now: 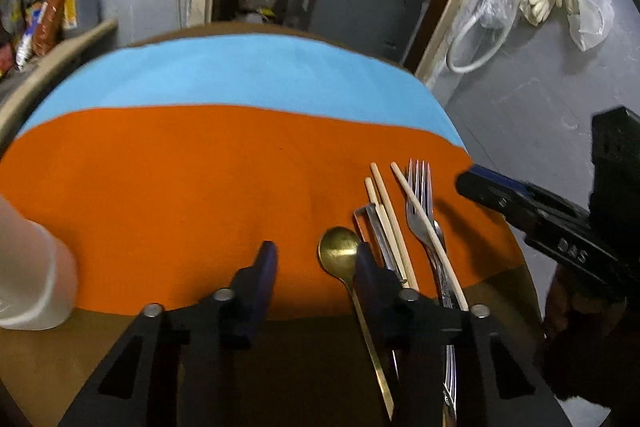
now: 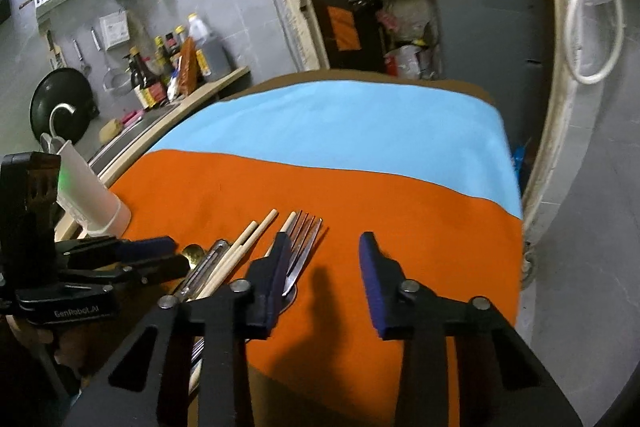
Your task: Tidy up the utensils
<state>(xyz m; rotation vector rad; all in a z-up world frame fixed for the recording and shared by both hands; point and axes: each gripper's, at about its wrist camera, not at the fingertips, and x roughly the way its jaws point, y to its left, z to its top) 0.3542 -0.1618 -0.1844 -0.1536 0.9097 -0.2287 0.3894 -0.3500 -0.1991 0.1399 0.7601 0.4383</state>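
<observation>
Down at the bottom of the left wrist view, the left tool [image 1: 316,259] sits low over the orange felt mat [image 1: 180,195], its blue-tipped jaws only partway apart with just bare mat between them, so it's got hold of nothing. Just right of its right finger is the utensil pile: a gold metal spoon [image 1: 338,247], a flat silver metal piece [image 1: 378,239] I can't make out, some pale wooden chopsticks [image 1: 386,207] and a silver metal fork [image 1: 420,203], all bunched side by side at the mat's lower right. A white plastic cup [image 1: 28,279] sits at the left edge on the brown tabletop [image 1: 60,355]. Over in the right wrist view, the right tool [image 2: 326,247] is also partly open and empty, with its left finger right over the fork. A light blue mat [image 2: 340,123] lies behind the orange one.
</observation>
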